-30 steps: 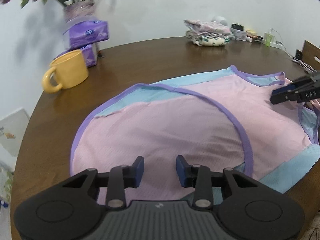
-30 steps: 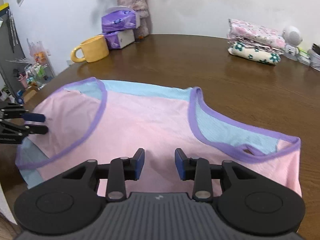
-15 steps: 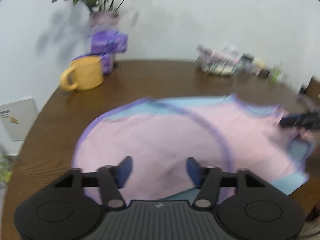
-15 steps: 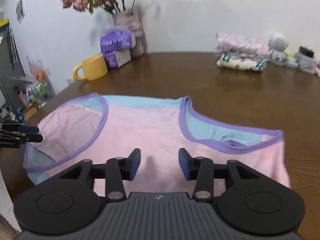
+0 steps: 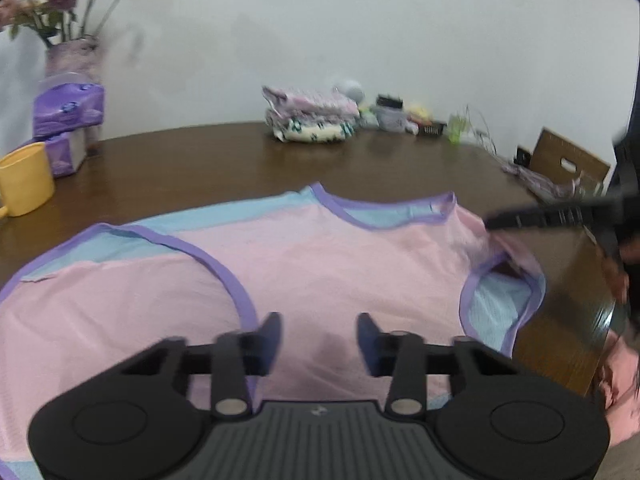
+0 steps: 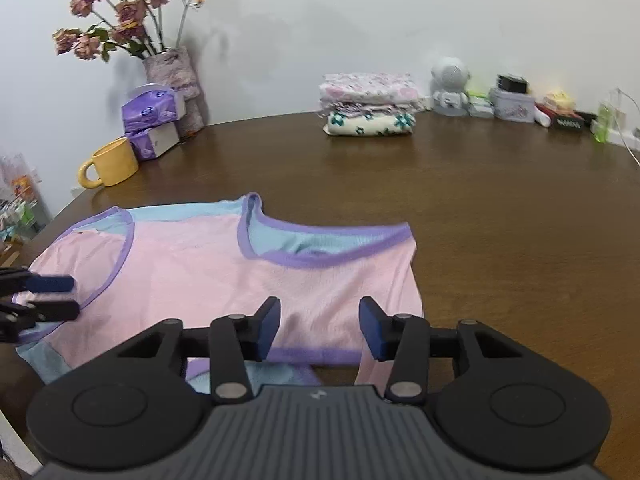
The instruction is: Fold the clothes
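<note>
Above the pink top (image 6: 224, 276), both grippers' fingers (image 6: 267, 328) spread wide, holding nothing.

Home living or dining room: round wooden worktop (image 6: 480, 208) against a white wall. On it, behind the yellow mug (image 6: 114, 162), tissue packs (image 6: 154, 114) and vase of dried roses (image 6: 172, 68); right of those, folded laundry stack (image 6: 368, 104).

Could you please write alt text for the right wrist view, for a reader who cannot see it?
An open right gripper hovers over a pink sleeveless top with purple trim, spread flat on a brown table. The left gripper reaches in at the left edge; folded clothes sit behind.
</note>
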`<state>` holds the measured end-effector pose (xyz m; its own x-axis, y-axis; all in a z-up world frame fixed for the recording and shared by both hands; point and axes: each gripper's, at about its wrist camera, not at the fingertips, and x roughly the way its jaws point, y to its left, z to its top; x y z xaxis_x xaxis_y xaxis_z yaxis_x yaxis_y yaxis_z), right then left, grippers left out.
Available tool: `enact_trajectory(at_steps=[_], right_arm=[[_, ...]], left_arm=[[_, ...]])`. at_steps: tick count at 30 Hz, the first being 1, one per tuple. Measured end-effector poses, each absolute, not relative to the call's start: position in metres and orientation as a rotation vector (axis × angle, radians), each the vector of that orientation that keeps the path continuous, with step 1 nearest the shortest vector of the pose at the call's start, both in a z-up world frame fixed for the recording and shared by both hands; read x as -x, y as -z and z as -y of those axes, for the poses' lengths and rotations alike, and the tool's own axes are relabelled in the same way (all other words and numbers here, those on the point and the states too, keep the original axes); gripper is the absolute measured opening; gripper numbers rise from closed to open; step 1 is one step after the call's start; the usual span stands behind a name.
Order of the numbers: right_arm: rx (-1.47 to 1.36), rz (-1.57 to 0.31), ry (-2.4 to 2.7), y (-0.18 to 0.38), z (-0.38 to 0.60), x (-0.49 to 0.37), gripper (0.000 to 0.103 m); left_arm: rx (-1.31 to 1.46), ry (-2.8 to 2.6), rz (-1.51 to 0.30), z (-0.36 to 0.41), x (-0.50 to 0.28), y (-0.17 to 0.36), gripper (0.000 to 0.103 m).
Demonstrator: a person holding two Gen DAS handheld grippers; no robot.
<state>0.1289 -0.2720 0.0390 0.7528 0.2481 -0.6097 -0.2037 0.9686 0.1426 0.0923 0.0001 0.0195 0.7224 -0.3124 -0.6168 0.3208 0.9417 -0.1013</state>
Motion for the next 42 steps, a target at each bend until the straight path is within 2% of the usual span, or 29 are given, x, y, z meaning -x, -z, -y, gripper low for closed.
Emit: enact_trajectory(at_steps=[1,5,12,21,29,34,37,42], right_arm=[[-0.066,-0.683,-0.263,-0.041,0.270,-0.136,0.033],[-0.059,-0.742,-0.313,-0.047,0.266,-0.175,0.019],[-0.018,-0.798,-0.350,-0.039,0.258,-0.210,0.018],[-0.119,-1.003,-0.418,-0.027,0.259,-0.245,0.019],[-0.073,-1.053,-0.366,-0.026,0.240,-0.259,0.021],[0.108,-1.066,-0.347,-0.030,0.221,-0.258,0.000],[0.168,-1.063,-0.289,-0.029,0.223,-0.257,0.000],[-0.013,-1.076,-0.289,-0.031,0.240,-0.255,0.003]], left_arm=[[-0.020,0.349,-0.690,0.002,-0.094,-0.018,0.023],[-0.028,0.333,-0.705,0.005,-0.094,-0.016,0.022],[-0.036,0.318,-0.751,0.003,-0.103,-0.011,0.022],[-0.039,0.323,-0.759,0.000,-0.101,-0.011,0.022],[-0.032,0.344,-0.766,-0.001,-0.103,-0.010,0.022],[-0.038,0.348,-0.778,0.000,-0.105,-0.011,0.022],[-0.017,0.331,-0.779,0.000,-0.105,-0.010,0.022],[0.091,0.271,-0.769,0.006,-0.106,-0.015,0.022]])
